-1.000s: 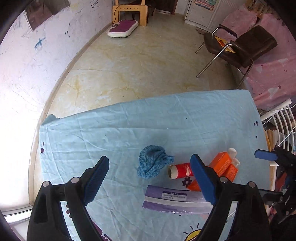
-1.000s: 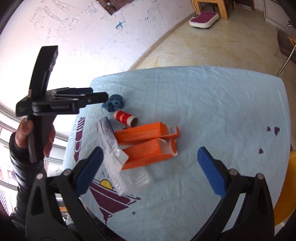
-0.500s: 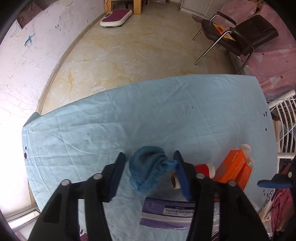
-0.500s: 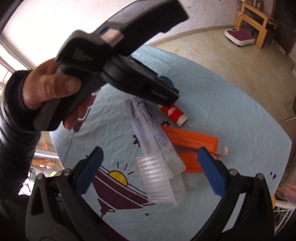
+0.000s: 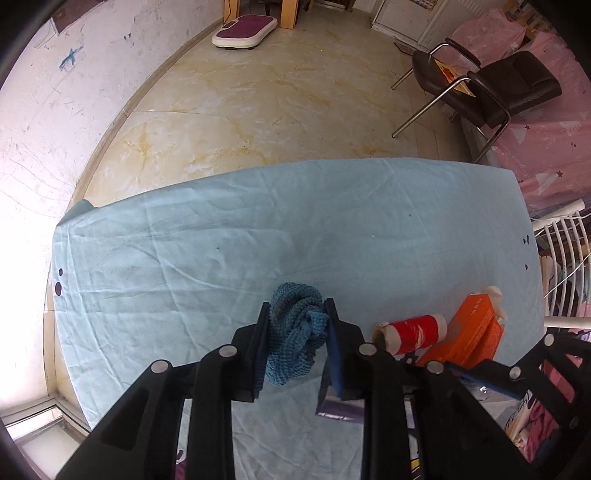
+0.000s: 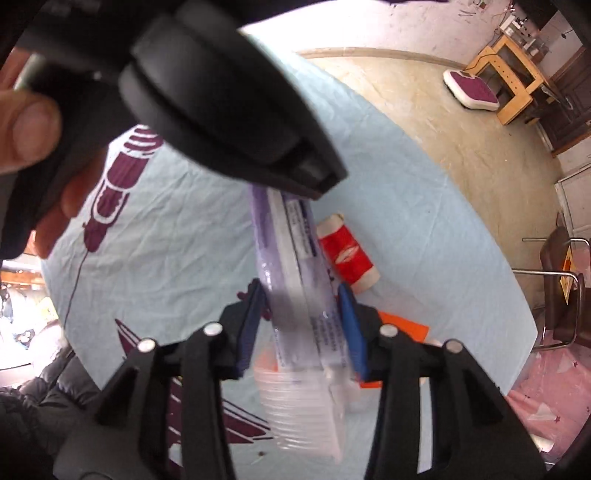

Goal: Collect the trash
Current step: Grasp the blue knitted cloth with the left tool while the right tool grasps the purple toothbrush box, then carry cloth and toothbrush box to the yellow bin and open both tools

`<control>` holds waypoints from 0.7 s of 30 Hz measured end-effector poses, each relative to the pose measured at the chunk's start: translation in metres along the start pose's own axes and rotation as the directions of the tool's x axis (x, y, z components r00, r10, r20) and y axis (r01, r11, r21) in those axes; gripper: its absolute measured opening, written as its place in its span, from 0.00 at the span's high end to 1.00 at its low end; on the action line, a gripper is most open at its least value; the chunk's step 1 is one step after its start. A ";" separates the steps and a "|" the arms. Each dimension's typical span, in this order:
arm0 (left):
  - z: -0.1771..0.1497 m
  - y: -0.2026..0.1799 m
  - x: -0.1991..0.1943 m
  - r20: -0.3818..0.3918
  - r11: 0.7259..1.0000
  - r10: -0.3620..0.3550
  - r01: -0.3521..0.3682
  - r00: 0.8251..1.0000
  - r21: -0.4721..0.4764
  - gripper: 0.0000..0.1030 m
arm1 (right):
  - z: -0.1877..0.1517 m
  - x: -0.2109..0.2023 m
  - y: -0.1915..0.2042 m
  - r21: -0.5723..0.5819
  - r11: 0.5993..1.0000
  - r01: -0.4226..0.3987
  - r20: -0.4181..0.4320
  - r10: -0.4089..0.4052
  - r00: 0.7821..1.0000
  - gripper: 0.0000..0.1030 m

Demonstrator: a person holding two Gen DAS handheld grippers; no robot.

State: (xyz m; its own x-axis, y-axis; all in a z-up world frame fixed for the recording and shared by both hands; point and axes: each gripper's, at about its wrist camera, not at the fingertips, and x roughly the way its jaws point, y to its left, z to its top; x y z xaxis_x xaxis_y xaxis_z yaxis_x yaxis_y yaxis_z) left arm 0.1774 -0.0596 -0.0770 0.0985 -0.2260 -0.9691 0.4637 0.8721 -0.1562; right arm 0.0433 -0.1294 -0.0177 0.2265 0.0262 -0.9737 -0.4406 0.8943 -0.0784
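Trash is gripped by both tongs, which are pointed steeply down at a table covered by a light blue cloth (image 5: 332,229). The left gripper (image 5: 297,325) has just been closing and is now narrowed on a crumpled blue knitted rag (image 5: 293,332), with both blue pads pressed against its sides. The right gripper (image 6: 301,317) has likewise just been closing; its pads are set against the two long sides of a clear purple-and-white plastic package (image 6: 295,280), which runs lengthwise between the fingers, a ribbed clear end lying nearest the camera.

In the right wrist view, a person's hand (image 6: 29,122) in a dark sleeve is seen at the upper left, wrapped around the black handle of the other tool, which crosses the top of the picture and hides the package's far end.

Just right of the rag, a red-and-white roll (image 5: 410,328) lies on its side, and beyond it two orange boxes (image 5: 469,332) lie side by side. Near the right edge of the cloth a white wire rack (image 5: 561,258) is seen. On the tiled floor beyond, a dark chair (image 5: 491,85) and a purple-topped scale (image 5: 243,31) are seen.
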 end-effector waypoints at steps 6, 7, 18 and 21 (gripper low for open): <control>-0.007 0.011 -0.011 0.033 0.999 -0.029 0.030 0.999 -0.030 0.76 | -0.001 -0.015 -0.010 0.046 0.999 -0.001 0.051 -0.001 0.999 0.69; -0.007 0.012 -0.014 0.042 0.999 -0.036 0.037 0.998 -0.036 0.77 | -0.002 -0.019 -0.012 0.055 0.998 -0.005 0.076 0.000 0.997 0.69; 0.010 -0.025 -0.059 0.146 0.990 -0.137 0.141 0.980 -0.019 0.77 | -0.055 -0.068 -0.086 0.242 0.969 -0.040 0.209 -0.012 0.978 0.69; 0.017 -0.085 -0.064 0.150 0.980 -0.196 0.187 0.969 0.070 0.77 | -0.100 -0.085 -0.130 0.356 0.933 -0.060 0.260 -0.037 0.965 0.69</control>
State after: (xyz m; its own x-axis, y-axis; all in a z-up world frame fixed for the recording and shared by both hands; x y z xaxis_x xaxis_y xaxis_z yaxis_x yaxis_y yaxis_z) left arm 0.1468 -0.1270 0.0019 0.1366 -0.4547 -0.8801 0.5345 0.7819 -0.3209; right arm -0.0054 -0.2920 0.0543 0.4602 0.1083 -0.8812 -0.1155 0.9914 0.0615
